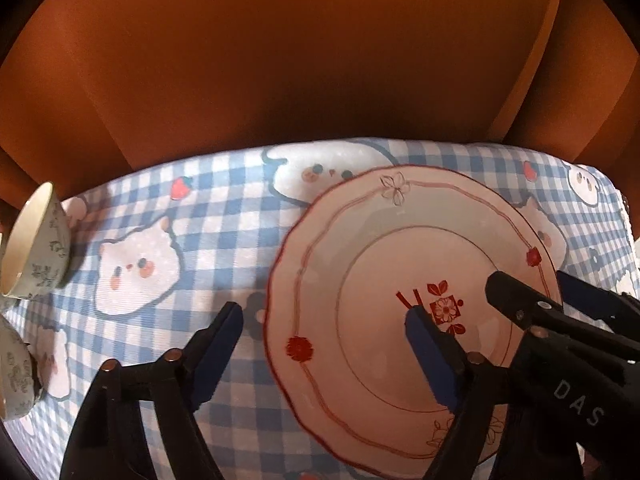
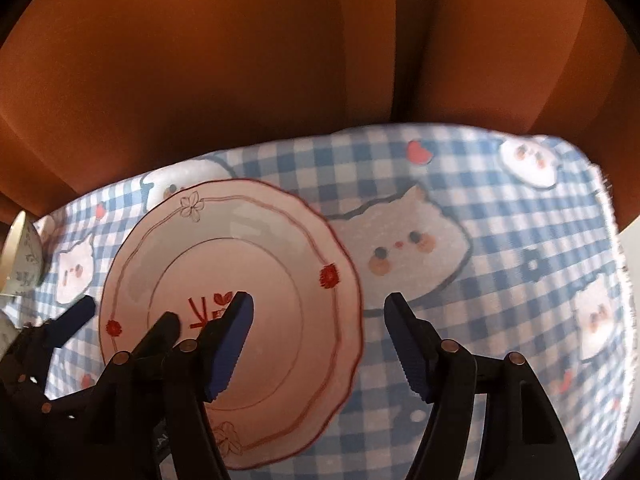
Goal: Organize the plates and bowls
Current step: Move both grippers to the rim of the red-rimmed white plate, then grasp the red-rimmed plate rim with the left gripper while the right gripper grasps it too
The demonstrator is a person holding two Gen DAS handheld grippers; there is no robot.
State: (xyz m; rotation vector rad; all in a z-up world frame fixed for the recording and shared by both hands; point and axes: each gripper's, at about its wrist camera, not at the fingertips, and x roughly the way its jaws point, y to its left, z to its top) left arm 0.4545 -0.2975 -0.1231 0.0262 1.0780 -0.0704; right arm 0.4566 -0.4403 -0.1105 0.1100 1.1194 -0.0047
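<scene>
Two grippers, left [image 1: 324,330] and right [image 2: 320,320], spread wide, holding nothing | plate [image 1: 360,248] on checked tablecloth [image 1: 208,216] | orange-brown wall [image 1: 280,60]

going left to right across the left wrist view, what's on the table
Patterned bowl tipped on its side at the left edge, with a second bowl below it → cat print on the checked tablecloth → left gripper, open → pink plate → right gripper, open at the plate's right rim.

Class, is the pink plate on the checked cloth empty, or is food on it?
Empty: the plate shows only its painted red flowers and rings, though both claws hide part of it.
</scene>
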